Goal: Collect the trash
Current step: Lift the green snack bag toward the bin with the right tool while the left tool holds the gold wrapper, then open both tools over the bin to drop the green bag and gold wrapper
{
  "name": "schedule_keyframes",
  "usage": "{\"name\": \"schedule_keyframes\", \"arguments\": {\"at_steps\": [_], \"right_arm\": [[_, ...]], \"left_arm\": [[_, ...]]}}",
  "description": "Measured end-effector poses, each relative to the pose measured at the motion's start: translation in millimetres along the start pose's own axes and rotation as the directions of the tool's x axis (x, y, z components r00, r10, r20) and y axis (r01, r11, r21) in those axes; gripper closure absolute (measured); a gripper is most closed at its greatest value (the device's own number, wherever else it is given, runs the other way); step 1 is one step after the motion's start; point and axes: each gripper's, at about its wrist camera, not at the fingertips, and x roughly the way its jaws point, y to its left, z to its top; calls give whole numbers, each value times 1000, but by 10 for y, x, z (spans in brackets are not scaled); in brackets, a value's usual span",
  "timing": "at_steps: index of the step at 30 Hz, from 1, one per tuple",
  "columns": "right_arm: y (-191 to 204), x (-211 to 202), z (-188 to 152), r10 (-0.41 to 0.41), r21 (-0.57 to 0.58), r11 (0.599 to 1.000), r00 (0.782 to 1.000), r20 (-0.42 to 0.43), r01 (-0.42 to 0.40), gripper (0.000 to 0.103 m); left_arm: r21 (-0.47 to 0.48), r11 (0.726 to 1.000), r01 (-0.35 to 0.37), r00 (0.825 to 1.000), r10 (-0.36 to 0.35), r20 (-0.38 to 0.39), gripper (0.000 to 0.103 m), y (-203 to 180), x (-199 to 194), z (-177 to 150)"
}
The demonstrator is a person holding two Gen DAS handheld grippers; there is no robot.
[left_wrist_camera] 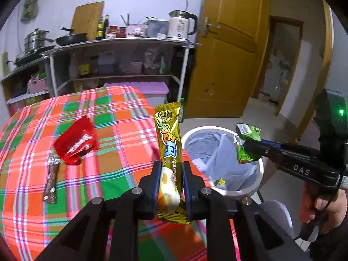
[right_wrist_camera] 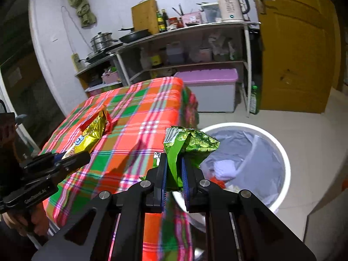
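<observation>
Left hand-held gripper clamps gold wrapper (upright) beside bin.

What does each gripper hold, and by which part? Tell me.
Left gripper: gold snack wrapper, near its lower end. Right gripper: green snack bag, by its lower edge.
</observation>
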Motion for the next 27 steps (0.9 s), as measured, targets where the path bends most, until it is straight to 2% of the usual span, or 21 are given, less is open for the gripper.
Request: {"name": "schedule_keyframes", "arguments": {"at_steps": [9, 27], "right_arm": [[-345, 24, -54, -41, 62, 997, 999, -13, 41, 90], [-796, 317, -188, -73, 163, 982, 992, -106, 90, 89]], "left_arm": [[47, 997, 57, 998, -55, -32, 84, -291, 341, 107], [94, 988, 124, 980, -107, -168, 84, -672, 1030, 90]]}}
